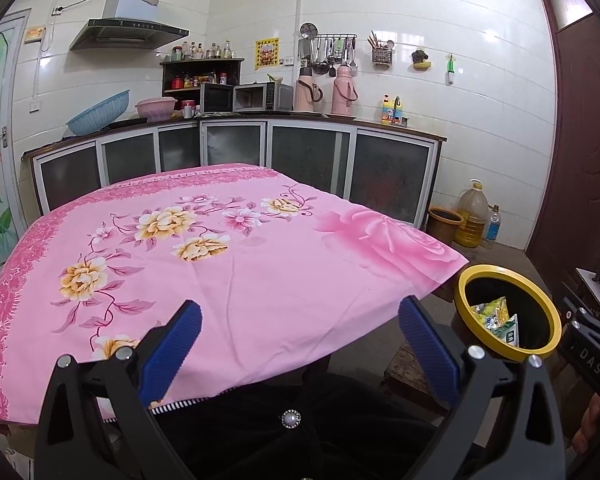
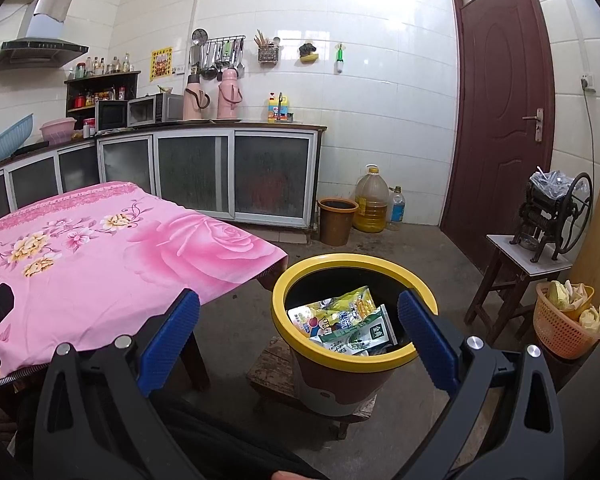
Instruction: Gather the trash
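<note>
Both tongs are released and hold nothing: left tongs [image 1: 300, 344] above the pink table [image 1: 228, 264], right tongs [image 2: 299, 334] near the yellow-rimmed bin [image 2: 296, 272] containing wrappers [image 2: 340, 320].

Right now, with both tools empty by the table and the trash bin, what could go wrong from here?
1. The yellow-rimmed trash bin stands on a small low wooden stool beside the table; a knock from the right tool might tip it.
2. Wrappers and cartons pile high inside; more trash could spill over.
3. The pink floral tablecloth overhangs the edge; the left tool might snag it.
</note>
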{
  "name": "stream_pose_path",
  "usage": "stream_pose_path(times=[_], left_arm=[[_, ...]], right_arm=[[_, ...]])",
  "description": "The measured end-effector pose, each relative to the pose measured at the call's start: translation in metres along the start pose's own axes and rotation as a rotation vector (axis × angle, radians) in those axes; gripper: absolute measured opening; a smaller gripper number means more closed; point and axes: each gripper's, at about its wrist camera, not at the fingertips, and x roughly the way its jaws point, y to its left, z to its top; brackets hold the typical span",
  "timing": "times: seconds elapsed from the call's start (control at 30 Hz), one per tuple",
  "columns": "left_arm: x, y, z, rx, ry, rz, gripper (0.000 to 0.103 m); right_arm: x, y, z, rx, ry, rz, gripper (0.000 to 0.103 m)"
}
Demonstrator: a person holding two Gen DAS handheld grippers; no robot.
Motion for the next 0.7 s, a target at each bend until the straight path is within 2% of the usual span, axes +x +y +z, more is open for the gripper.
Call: stream_pose_path(times=[0.7], left_arm=[[0.0036, -0.0022, -0.0024, 0.001, 0.015, -0.016, 0.095]], right_arm=[[0.0017, 0.0011, -0.0033, 0.006, 0.009, -0.006, 0.095]])
